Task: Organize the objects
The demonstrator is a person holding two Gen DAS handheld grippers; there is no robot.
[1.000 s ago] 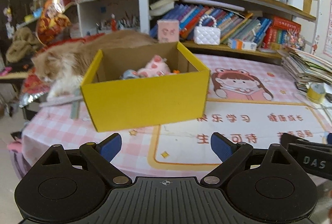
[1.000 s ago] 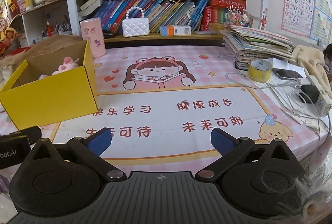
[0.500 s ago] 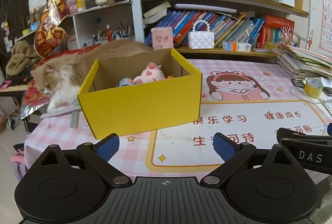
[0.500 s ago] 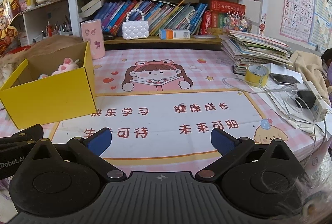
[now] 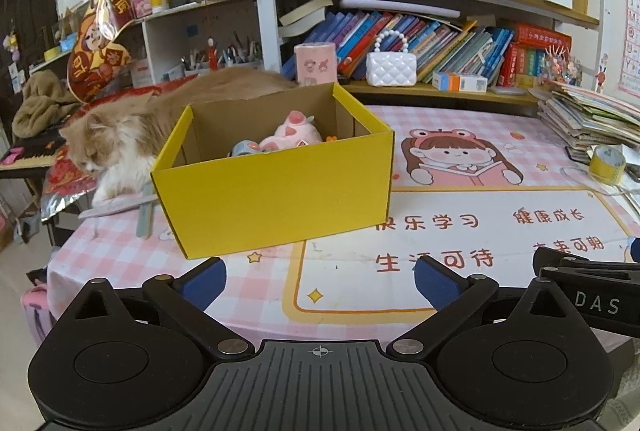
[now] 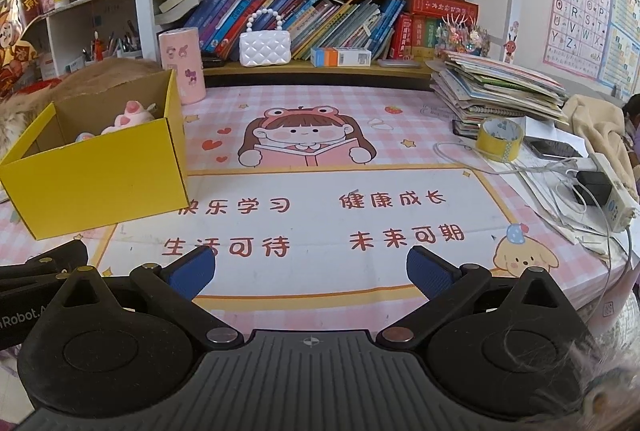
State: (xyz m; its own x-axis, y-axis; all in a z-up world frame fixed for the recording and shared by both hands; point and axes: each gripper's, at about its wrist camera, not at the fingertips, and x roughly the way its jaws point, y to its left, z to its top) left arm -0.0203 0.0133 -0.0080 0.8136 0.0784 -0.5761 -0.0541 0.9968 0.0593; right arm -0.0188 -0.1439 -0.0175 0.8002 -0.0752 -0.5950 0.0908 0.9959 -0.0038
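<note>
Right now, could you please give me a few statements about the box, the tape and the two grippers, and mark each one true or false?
1. The yellow box is open at the top and holds a pink plush toy. True.
2. The left gripper is shut on the box. False: its jaws stand open and hold nothing, short of the box.
3. A cat lies right behind the box. True.
4. The yellow tape roll is inside the box. False: it lies on the table, beside the stack of books.
5. The right gripper holds the white handbag. False: its jaws are open and empty; the white handbag stands on the shelf.
</note>
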